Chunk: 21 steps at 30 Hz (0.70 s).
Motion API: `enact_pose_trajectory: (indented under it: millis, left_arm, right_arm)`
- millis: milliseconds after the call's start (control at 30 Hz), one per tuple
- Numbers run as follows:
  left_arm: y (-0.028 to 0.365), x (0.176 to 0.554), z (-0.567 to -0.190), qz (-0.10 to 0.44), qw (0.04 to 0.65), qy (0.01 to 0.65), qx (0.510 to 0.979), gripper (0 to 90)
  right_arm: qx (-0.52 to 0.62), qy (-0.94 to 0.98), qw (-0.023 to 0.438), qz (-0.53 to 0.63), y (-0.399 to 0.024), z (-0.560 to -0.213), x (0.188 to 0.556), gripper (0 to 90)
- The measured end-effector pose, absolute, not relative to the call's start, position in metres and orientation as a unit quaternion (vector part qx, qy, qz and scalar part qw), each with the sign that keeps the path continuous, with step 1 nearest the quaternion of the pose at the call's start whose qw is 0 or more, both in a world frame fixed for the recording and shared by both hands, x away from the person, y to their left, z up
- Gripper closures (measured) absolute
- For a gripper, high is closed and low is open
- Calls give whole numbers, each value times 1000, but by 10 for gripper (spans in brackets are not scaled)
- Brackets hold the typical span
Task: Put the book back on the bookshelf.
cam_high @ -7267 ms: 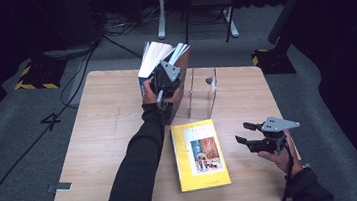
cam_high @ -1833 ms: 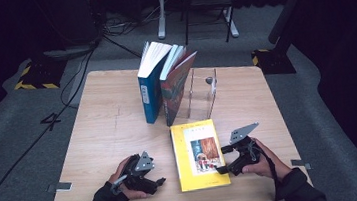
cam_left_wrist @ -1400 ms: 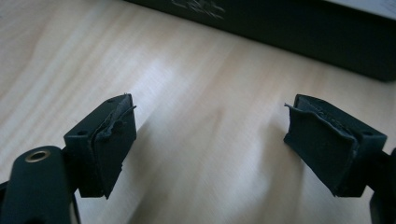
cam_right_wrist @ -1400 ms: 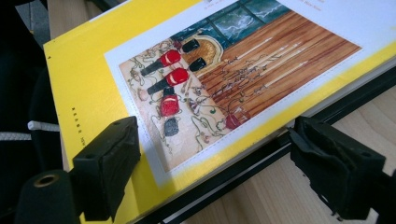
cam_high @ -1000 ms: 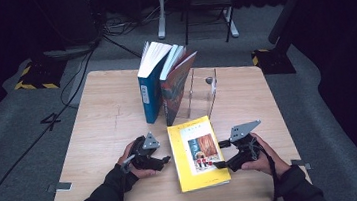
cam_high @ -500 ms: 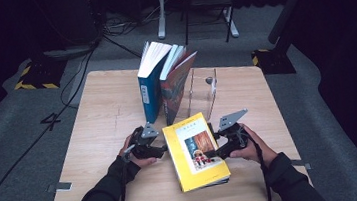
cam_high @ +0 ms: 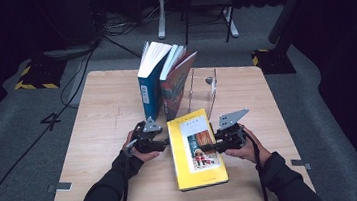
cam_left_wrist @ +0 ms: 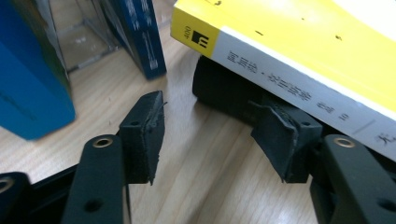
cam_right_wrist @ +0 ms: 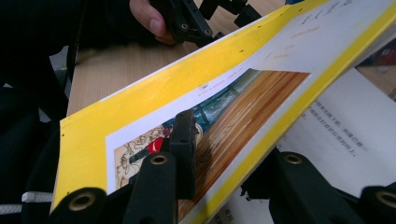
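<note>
Nearest, at 6 o'clock on the pale wooden surface, lies the yellow paperback book with a picture on its cover, its far end raised. Right tool at the book's 3 o'clock edge: jaws have just been closing, one pad on top of the front cover, the other tucked under it against a printed page, so it appears to pinch the cover alone rather than the whole block. Left tool at the 9 o'clock edge, by the spine: jaws about half open and just been narrowing, one pad under the spine, the other clear of it, nothing clamped. Risk as I judge it: lifting by the cover could let the pages swing down, crease the cover or slip free. Farther off, toward 12 o'clock, a blue hardback book and a red-covered book lean against a clear acrylic bookend; a swinging book could topple them.
</note>
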<state>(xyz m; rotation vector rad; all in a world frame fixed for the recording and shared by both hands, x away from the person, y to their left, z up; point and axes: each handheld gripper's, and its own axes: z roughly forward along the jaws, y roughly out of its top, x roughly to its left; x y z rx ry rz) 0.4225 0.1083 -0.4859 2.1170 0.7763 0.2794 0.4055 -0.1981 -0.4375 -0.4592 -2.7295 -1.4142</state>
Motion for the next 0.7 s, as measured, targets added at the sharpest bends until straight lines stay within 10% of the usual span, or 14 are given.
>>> enact_pose_trajectory:
  millis: [700]
  left_arm:
    - [101,428,-408,108,470,252,839,703]
  right_arm:
    - [-108,-852,-81,-506,-207,-397,376,694]
